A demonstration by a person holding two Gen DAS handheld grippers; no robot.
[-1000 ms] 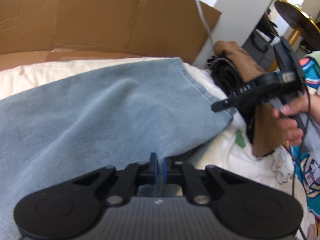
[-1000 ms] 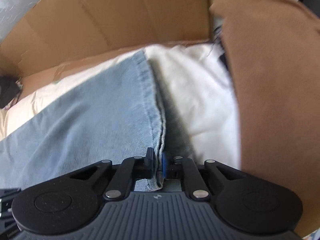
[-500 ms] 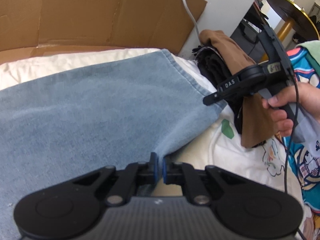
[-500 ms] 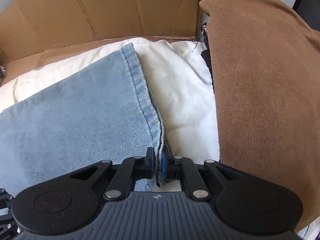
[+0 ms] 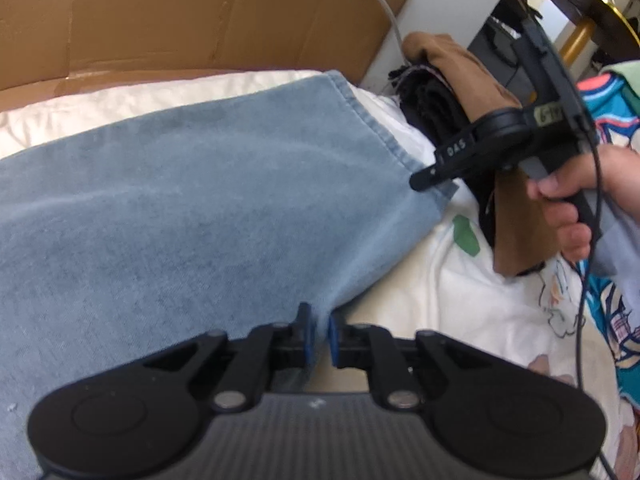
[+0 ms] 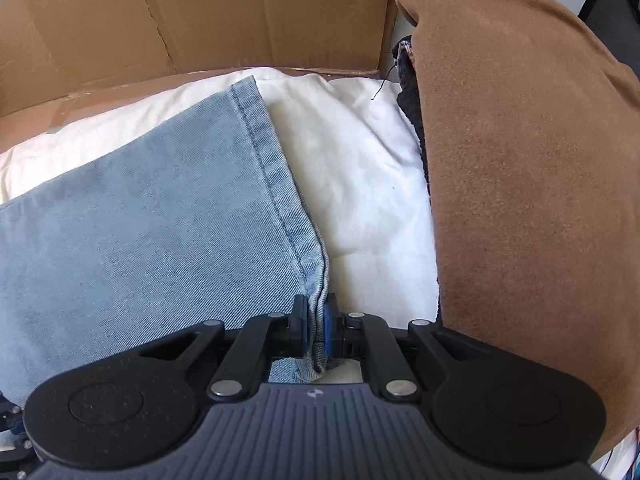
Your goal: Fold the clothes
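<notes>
- Two grippers work on one pair of blue jeans [image 5: 192,200] that lies flat on a white sheet [image 5: 460,300].
- Left gripper [image 5: 318,334] is at the near edge of the jeans. Its jaws have just been opening a little, and there is a small gap between its blue pads [image 5: 306,336]. A bit of the denim edge sits in that gap, but the pads do not press on it, so the cloth is let go.
- Right gripper [image 6: 316,330] is clenched tight on the hem corner of the jeans [image 6: 132,240]. The folded hem is squeezed between its pads [image 6: 330,328].
- In the left view, the right gripper [image 5: 420,180] pokes down at the far corner of the jeans, and a hand [image 5: 576,200] holds its handle.
- Just beside the jeans lies a brown cloth [image 6: 520,160] on top of some dark clothes [image 5: 432,100].
- Behind the sheet stands a wall of brown cardboard [image 5: 200,16].
</notes>
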